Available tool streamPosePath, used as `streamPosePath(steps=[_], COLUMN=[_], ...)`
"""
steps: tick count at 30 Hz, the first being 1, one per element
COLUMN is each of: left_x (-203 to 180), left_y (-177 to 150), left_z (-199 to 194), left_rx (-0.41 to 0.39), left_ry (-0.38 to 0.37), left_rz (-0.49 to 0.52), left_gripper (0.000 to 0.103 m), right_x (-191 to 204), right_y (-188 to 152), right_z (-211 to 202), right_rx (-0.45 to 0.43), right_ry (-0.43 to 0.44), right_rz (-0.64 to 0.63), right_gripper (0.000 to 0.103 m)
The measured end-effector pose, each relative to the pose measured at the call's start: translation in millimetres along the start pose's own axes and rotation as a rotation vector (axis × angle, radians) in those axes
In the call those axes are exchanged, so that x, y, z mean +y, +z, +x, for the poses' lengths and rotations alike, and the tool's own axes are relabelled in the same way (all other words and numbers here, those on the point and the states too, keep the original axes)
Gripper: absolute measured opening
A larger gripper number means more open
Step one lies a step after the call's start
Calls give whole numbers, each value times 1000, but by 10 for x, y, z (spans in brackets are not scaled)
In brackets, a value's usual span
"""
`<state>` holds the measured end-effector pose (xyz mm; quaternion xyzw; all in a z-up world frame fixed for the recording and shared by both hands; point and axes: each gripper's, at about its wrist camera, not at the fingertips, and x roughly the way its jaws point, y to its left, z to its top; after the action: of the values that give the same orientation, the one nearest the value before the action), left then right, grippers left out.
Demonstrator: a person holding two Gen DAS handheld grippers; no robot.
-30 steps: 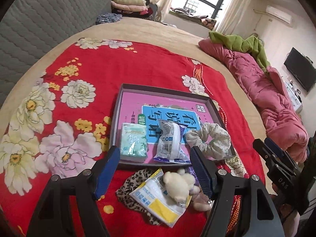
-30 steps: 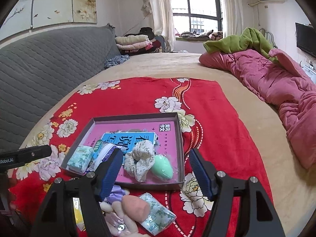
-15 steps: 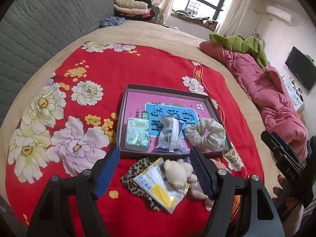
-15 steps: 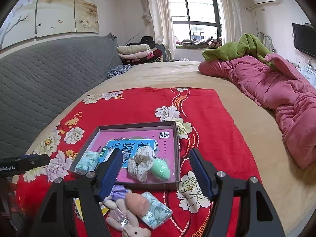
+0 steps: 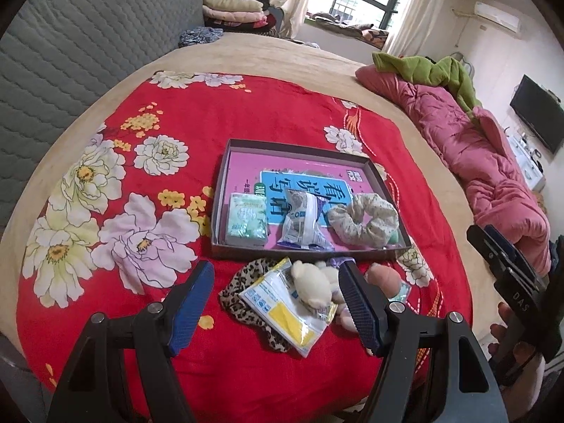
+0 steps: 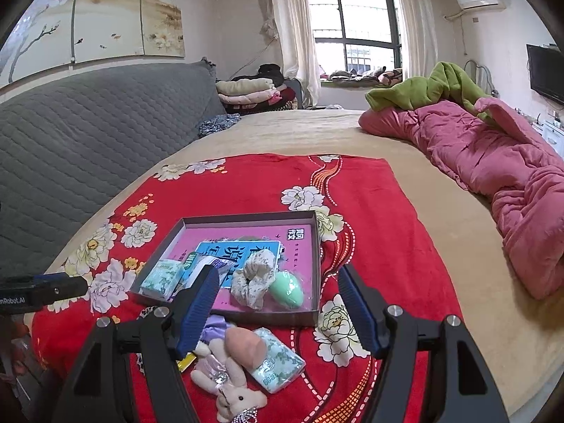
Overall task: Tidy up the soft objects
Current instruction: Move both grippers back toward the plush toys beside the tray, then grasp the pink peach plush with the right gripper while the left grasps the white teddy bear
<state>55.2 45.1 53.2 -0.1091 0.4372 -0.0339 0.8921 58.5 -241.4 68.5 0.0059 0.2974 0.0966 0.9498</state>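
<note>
A shallow dark box (image 5: 225, 176) (image 6: 317, 246) with a pink and blue printed bottom lies on the red flowered blanket. Inside it are a green tissue pack (image 5: 246, 219) (image 6: 158, 279), a blue-white snack bag (image 5: 303, 220), a floral scrunchie (image 5: 365, 220) (image 6: 255, 276) and a mint sponge egg (image 6: 287, 289). In front of the box lie a leopard scrunchie (image 5: 243, 282), a yellow-white packet (image 5: 282, 308), a cream plush bear (image 5: 312, 287), a peach sponge (image 5: 382, 278) (image 6: 245, 347), a second tissue pack (image 6: 278, 361) and a plush rabbit (image 6: 229, 384). My left gripper (image 5: 276, 299) and right gripper (image 6: 278, 310) hover open and empty over this pile.
A pink quilt (image 6: 493, 162) with a green blanket (image 6: 433, 88) runs along the bed's right side. A grey quilted headboard (image 6: 88, 134) stands on the left, folded clothes (image 6: 250, 91) behind it. The red blanket (image 5: 246, 112) has bare room around the box.
Both grippers have drawn back and slightly up from the box, so more of the blanket and the pile in front shows. Their jaws stay equally wide.
</note>
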Motion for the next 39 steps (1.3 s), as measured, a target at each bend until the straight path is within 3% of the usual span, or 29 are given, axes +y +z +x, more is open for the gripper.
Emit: streamPosePath(steps=[20,39], left_x=[-325,-437], left_y=[-337,-490], left_z=[144,431], left_rx=[44,76], left_ry=[-8,-66], left_rz=[142,177], left_gripper=[74,74], right_x=[35,101], right_y=[-187,-452], right_z=[-34,183], right_rx=[37,129], right_ry=[16,42], right_rz=[-47,-78], right_gripper=[69,69])
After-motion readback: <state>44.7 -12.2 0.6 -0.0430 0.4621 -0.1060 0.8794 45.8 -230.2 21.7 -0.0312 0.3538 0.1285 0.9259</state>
